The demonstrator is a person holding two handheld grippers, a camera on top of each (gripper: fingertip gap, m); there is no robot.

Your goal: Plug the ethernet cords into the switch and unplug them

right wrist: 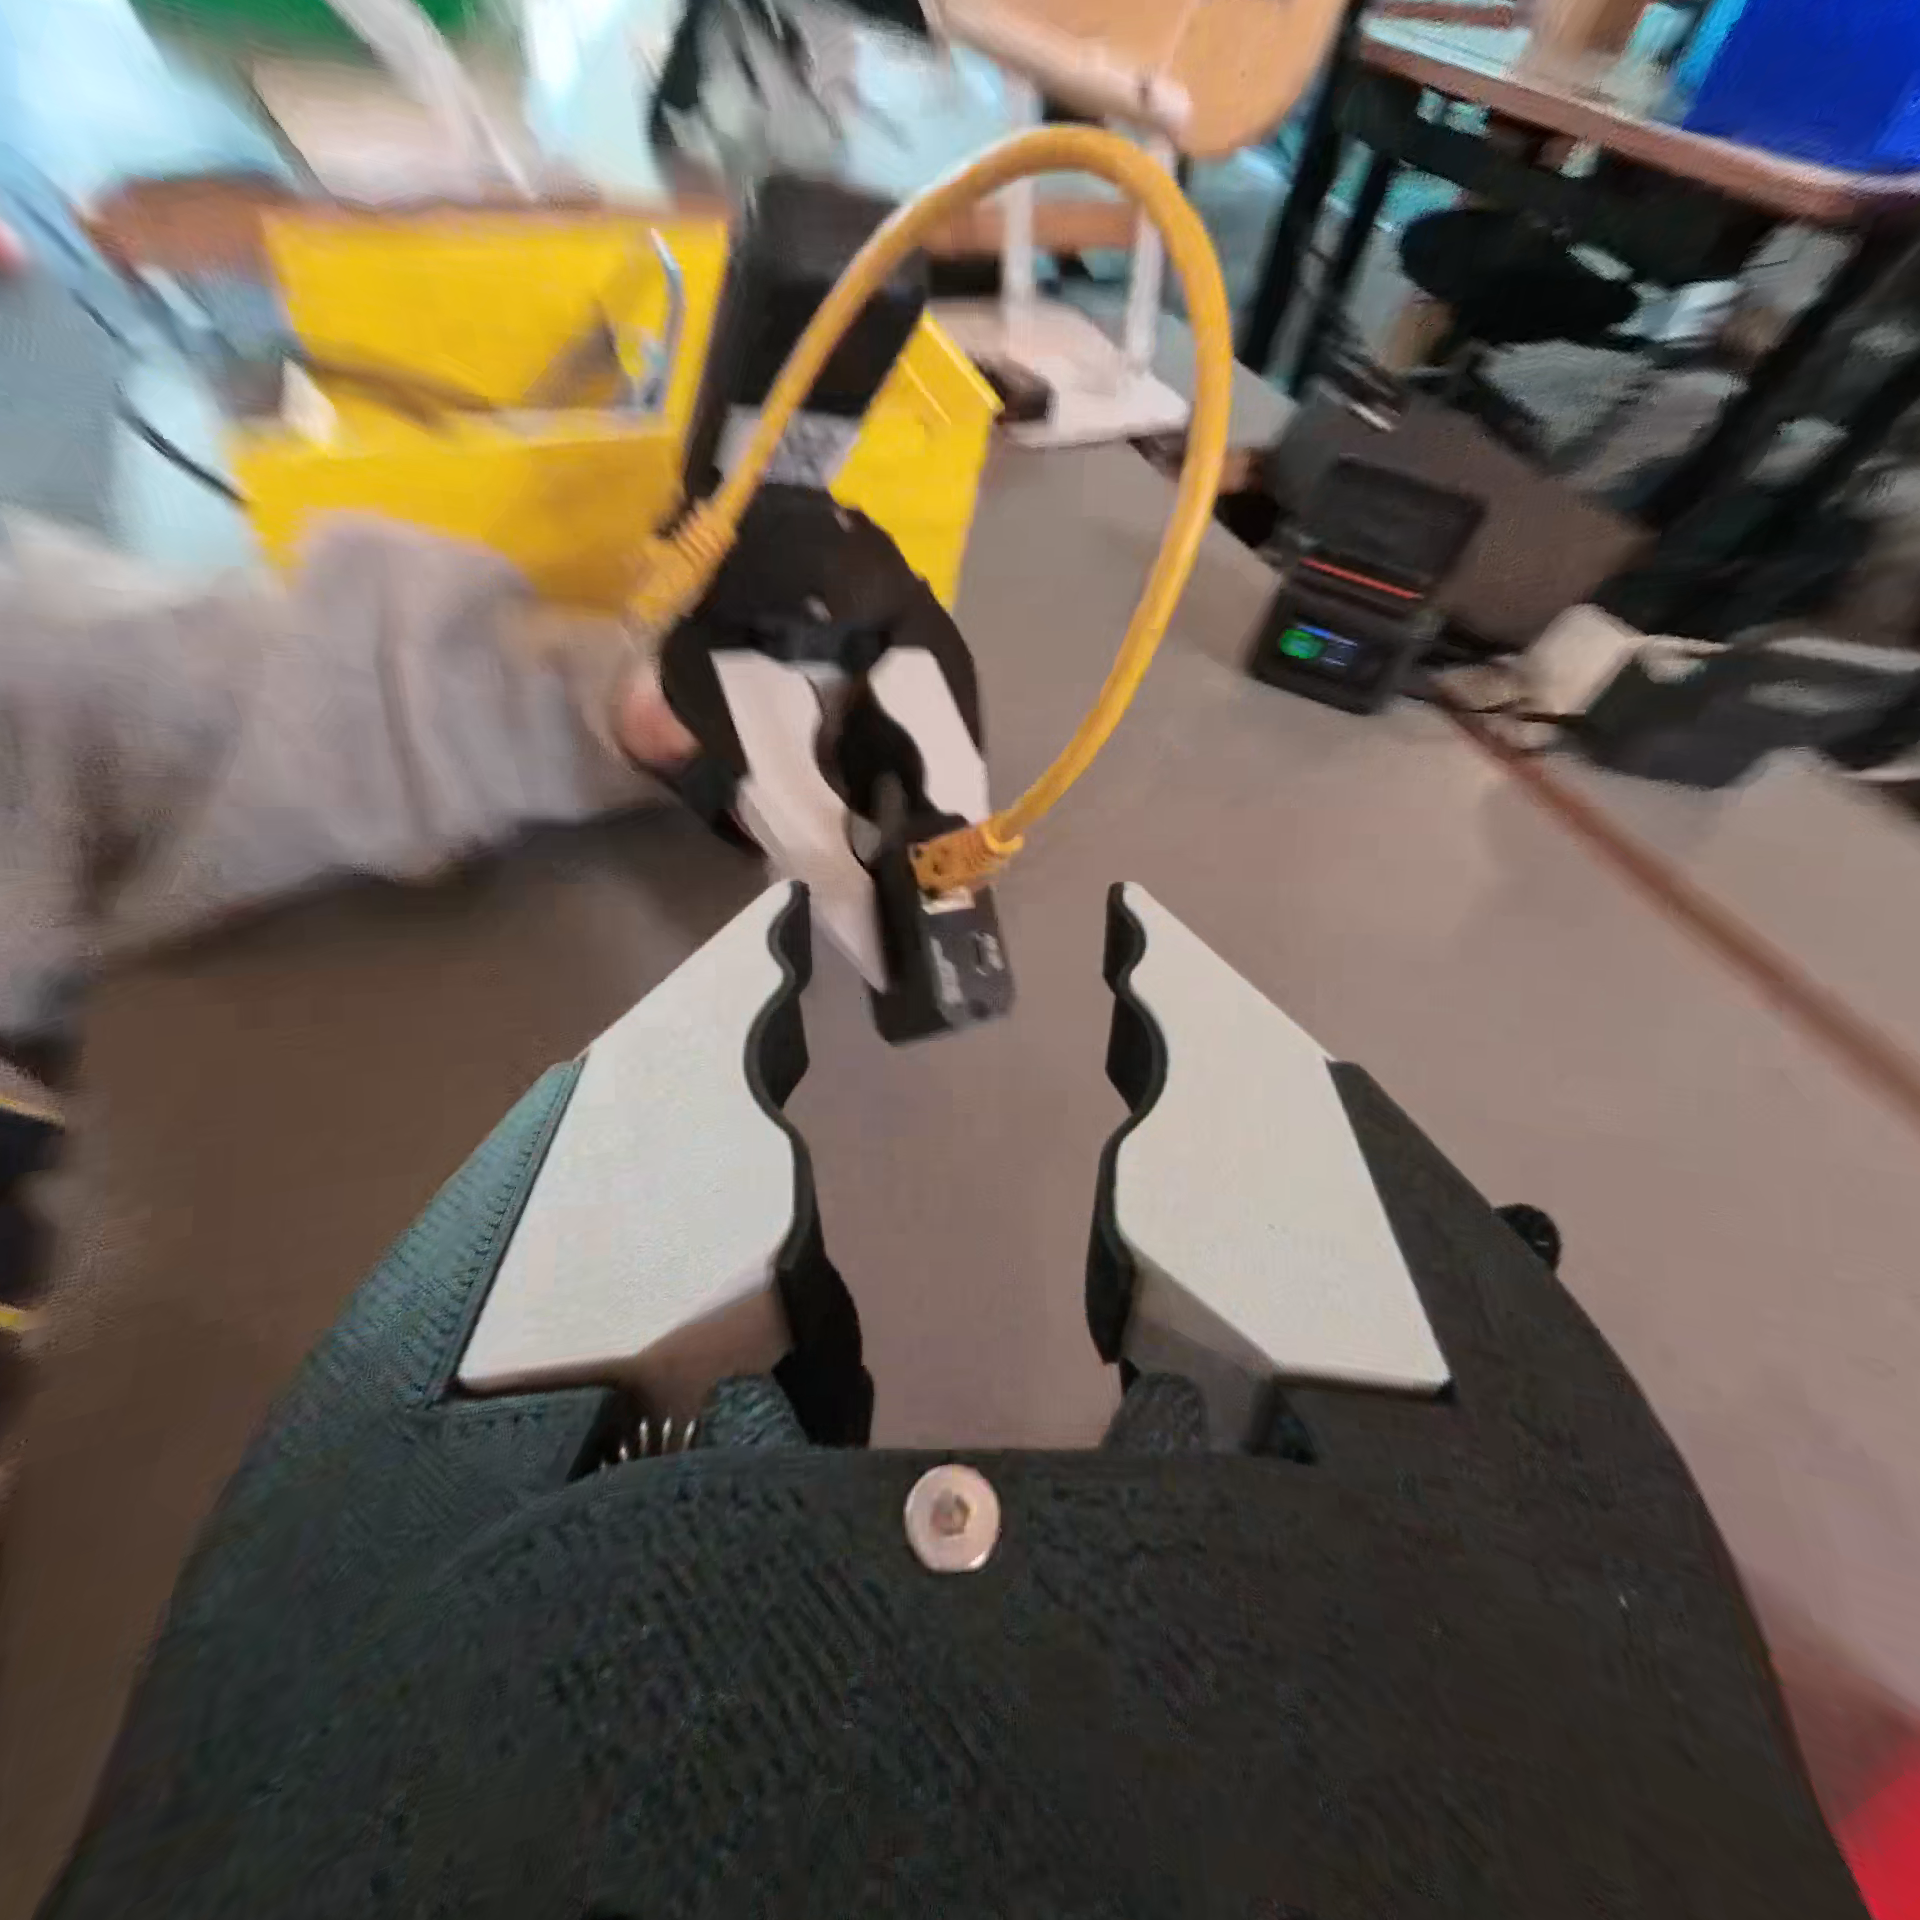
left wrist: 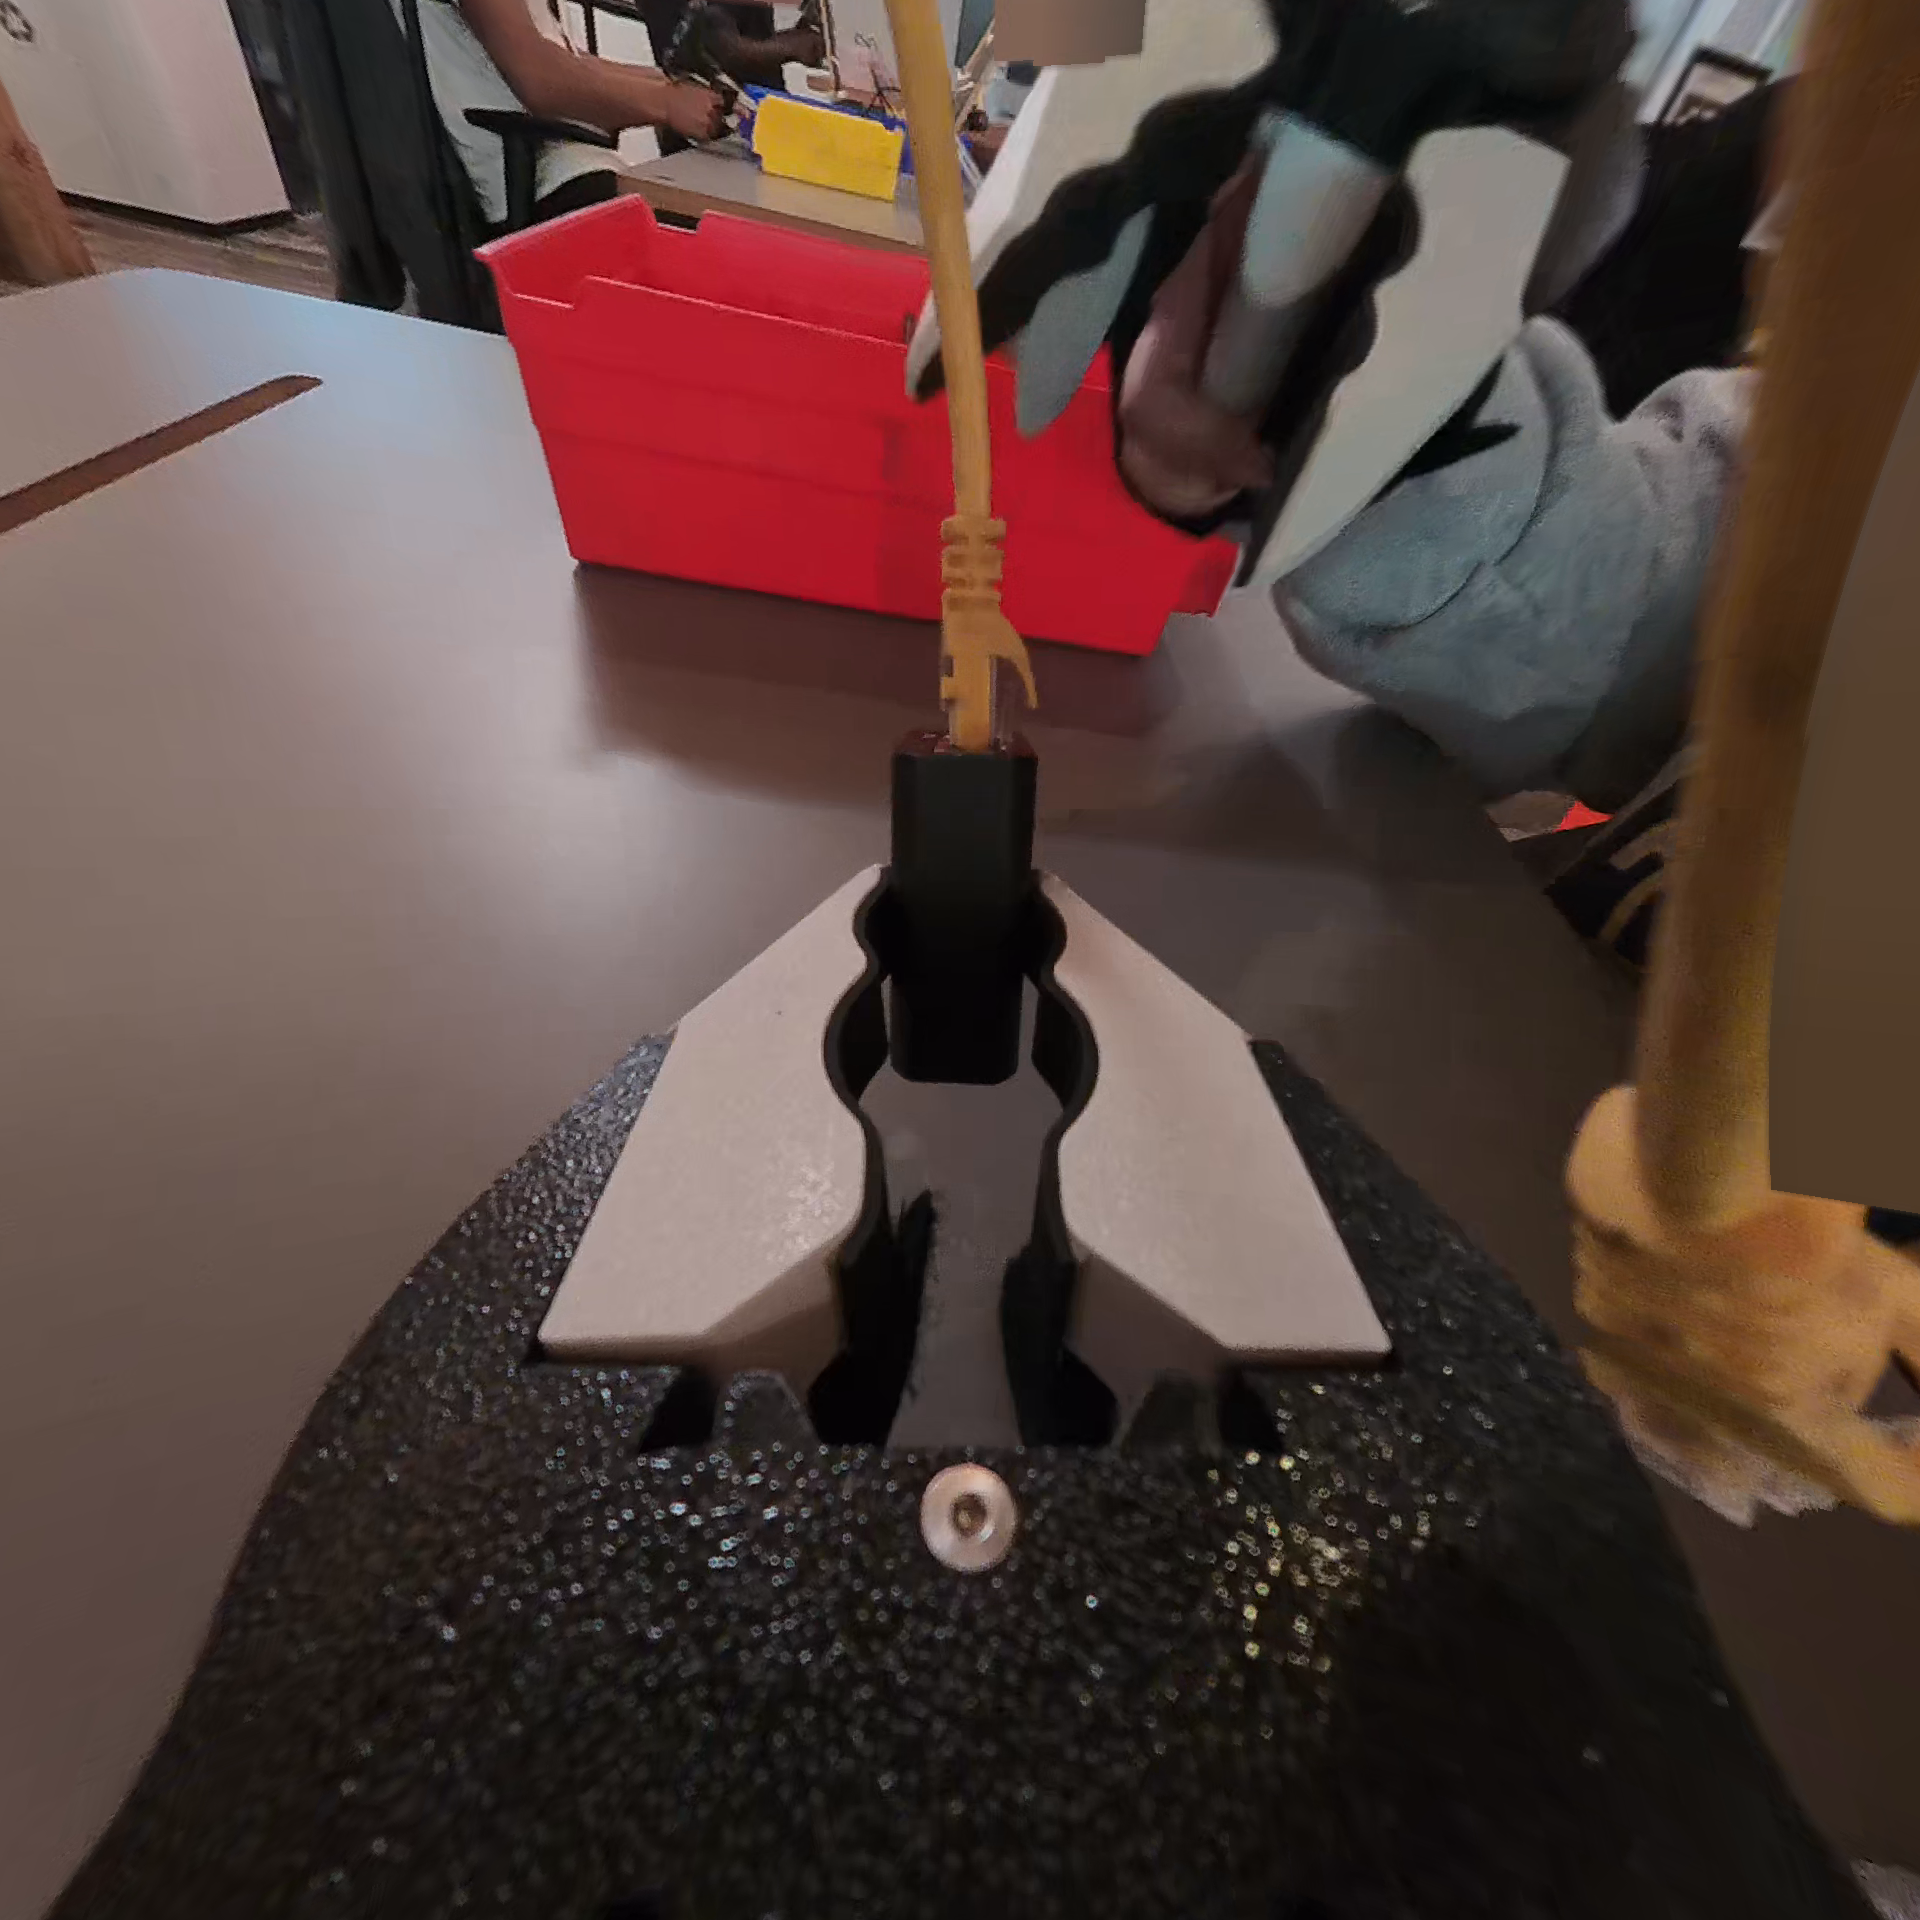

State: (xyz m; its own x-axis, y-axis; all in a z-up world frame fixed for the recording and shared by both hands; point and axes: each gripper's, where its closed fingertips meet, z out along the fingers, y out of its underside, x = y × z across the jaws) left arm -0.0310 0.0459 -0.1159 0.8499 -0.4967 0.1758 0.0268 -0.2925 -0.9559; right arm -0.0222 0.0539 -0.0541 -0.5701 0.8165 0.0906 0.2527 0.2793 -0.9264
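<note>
Presently, left wrist view: the left claw is closed on the switch, a small black block pinched between the fingertips with its long axis running straight ahead along the fingers. One plug of the yellow ethernet cord is seated in the switch's far end, dead ahead of the claw, and the cord rises up and away from there. The other plug hangs loose, close in on the right of the claw and blurred. The right claw is seen farther off, ahead and to the upper right, just beside the rising cord; contact cannot be made out. A red bin stands on the counter beyond.

Right wrist view: the right claw is open and empty. The switch is held just beyond the fingertips, slightly left of centre, tilted, in the left claw. The seated plug sits at the switch's upper end; the cord loops up and over to the free plug, well ahead and to the left.

Judged: the right claw is nearer the seated plug, so an unplug would be a pull along the switch's long axis.
</note>
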